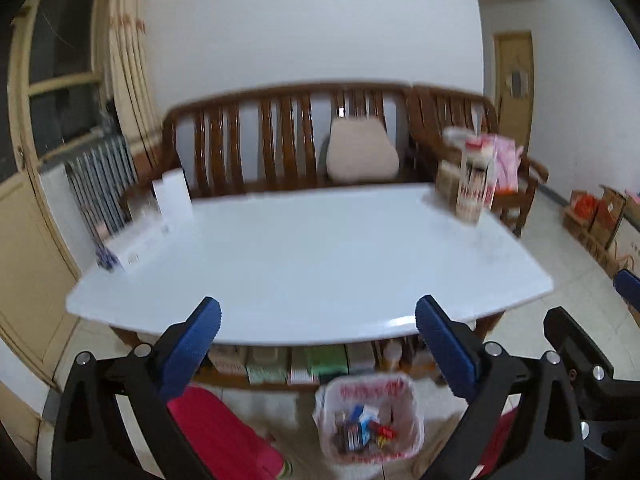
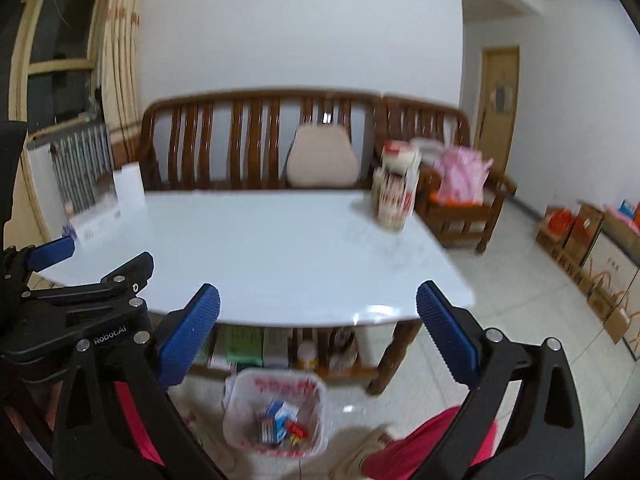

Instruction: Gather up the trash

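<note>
Both claws are seen released, nothing between the blue ribbed pads: left claw, right claw. Jaws are spread wide, and no item is gripped in either view.

The trash is found already gathered in a small translucent white bin lined with a red-printed plastic bag, set on the tiled floor just in front of the table, between the person's red-trousered legs. Small wrappers and cartons in blue, white and red are seen lying inside it. The bin is likely kept low and close to the table edge so items can be dropped straight down.

The white glossy tabletop is seen bare in the middle. A white flat box lies at its far-left corner and a red-and-white printed carton stands at the far right; these are probably kept things, not trash, though blur prevents certainty. Boxes are stored on the shelf under the table.

The collecting is judged near done or finished.
</note>
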A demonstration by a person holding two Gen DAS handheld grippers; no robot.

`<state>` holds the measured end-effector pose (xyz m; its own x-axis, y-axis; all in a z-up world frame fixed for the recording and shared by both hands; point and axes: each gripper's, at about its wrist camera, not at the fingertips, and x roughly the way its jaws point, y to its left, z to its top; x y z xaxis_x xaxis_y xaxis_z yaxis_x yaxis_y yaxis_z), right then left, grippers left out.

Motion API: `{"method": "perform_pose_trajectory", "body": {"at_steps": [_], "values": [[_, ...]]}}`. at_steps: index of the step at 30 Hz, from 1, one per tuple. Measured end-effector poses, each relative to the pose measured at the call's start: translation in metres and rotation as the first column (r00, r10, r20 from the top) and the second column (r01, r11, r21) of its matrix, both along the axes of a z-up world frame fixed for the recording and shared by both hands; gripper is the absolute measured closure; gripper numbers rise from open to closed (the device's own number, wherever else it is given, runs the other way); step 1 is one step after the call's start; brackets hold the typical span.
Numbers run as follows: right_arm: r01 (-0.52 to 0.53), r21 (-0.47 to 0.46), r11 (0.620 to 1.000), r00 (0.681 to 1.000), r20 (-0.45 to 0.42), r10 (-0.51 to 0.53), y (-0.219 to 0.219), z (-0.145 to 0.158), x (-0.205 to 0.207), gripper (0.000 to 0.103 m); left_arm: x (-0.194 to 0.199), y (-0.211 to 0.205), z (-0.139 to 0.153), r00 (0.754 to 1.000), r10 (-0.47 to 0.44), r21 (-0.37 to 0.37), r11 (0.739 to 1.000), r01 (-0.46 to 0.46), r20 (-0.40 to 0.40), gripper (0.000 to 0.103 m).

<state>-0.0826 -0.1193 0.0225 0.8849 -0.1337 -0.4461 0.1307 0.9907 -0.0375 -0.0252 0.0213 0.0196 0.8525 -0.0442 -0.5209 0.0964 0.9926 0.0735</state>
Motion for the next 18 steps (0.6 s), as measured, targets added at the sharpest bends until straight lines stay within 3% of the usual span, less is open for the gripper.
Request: {"method": "perform_pose_trajectory", "body": {"at_steps": [6, 11, 18], "values": [[0.023, -0.036, 0.999, 0.995, 0.095, -0.02, 0.002, 0.032, -0.021, 0.007, -0.02, 0.002, 0.037, 0.997, 0.016, -0.018, 1.0, -0.014, 0.074, 0.008], [0.008, -0.011, 1.0, 0.994, 0.112, -0.007, -0.002, 0.042, -0.032, 0.007, -0.025, 0.007, 0.042, 0.998, -0.015, -0.079, 0.997, 0.02, 0.053, 0.008], [0.006, -0.016, 1.0, 0.994, 0.109, -0.004, 0.0, 0.042, -0.034, 0.007, -0.029, 0.01, 0.039, 0.999, 0.012, -0.084, 0.996, -0.009, 0.044, 0.008]]}}
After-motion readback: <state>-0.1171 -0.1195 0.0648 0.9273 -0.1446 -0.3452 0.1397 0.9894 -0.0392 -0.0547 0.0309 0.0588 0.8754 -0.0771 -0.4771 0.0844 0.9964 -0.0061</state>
